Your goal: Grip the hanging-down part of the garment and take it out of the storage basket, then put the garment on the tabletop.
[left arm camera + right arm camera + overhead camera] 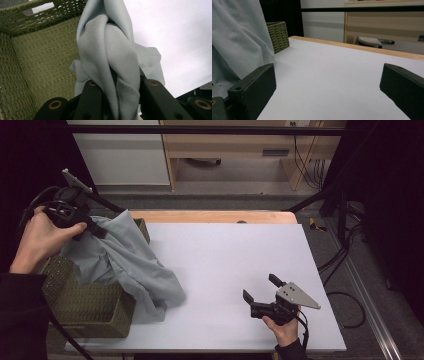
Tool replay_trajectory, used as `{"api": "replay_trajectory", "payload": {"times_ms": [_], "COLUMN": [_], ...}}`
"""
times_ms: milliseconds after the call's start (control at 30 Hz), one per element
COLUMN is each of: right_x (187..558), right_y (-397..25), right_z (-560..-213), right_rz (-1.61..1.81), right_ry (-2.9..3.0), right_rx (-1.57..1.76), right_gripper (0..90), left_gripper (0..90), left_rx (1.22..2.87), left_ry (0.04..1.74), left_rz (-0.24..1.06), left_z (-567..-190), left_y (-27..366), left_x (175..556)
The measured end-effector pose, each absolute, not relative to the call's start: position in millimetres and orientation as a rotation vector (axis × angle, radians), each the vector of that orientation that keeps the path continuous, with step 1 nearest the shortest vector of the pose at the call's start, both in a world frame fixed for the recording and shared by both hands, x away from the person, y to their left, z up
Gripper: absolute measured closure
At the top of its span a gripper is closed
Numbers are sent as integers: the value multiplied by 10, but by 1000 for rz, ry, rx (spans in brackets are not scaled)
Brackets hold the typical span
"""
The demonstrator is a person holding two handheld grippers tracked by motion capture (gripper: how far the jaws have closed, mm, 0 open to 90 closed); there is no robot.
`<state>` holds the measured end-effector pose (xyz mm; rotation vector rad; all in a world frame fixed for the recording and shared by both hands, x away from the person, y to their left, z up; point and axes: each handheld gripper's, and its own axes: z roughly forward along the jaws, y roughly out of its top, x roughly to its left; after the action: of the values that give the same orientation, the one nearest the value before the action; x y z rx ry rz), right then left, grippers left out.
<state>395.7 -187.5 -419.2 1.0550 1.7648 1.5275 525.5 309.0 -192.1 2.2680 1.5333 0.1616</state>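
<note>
Item: pale grey garment [131, 265], gathered in a twisted fold and pinched between the closed fingers of the left gripper [89, 226], held above a green woven basket [90, 306]; the rest is draped over the basket's rim onto the white tabletop [230, 250]. Right gripper [261, 289] (held low near the tabletop's front edge) is well apart from the garment, fingers spread wide, nothing held. Beyond: wooden furniture [235, 145], cables on the floor.
</note>
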Motion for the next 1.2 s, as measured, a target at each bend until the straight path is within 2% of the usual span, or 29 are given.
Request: {"api": "replay_trajectory", "payload": {"times_ms": [733, 1200], "right_x": [3910, 3893], "right_y": [-2027, -2029], "right_z": [-4332, -4328], "right_rz": [1506, 1499], "right_ry": [1753, 1763], "right_rx": [1115, 1122], "right_gripper": [7, 6], "left_gripper": [769, 777], "left_rx": [2286, 2342], "left_ry": [1502, 1355], "left_rz": [171, 205], "left_z": [-1858, -1742], "left_y": [2939, 2407], "left_x": [5237, 5125]}}
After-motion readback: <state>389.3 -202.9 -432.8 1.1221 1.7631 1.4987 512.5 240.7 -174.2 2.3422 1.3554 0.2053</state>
